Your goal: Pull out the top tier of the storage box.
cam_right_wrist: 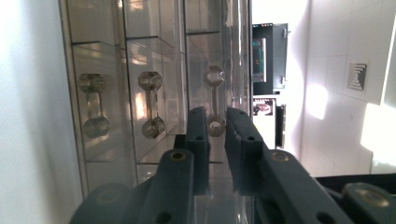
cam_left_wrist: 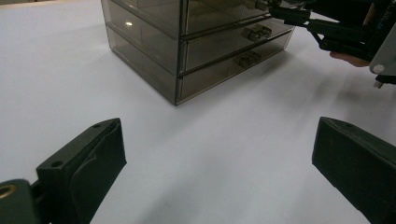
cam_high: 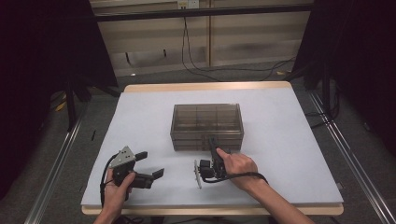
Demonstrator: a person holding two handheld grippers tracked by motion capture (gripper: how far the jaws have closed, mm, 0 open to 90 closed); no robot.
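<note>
White mat covering the table, dark curtains on both sides, cables hanging off the back wall, and I'm sitting here working on the smoky clear drawer box parked in the middle of the mat. I'm going at it with my right gripper, turned on its side and reaching into the box front; in the right gripper view the jaws are standing nearly together around the little dumbbell handle of the top drawer. Whether the pads are actually biting on it yet I honestly can't tell, there's a sliver of gap showing either side. My left gripper is just idling near the front left of the mat, well apart from the box, jaws spread wide and holding nothing. Progress-wise I'd say I'm barely started: all three drawers are looking flush and closed, with the other two handles untouched. What's left, as I'm reading it, is firming up the pinch and pulling that drawer out straight without dragging the whole box along.
</note>
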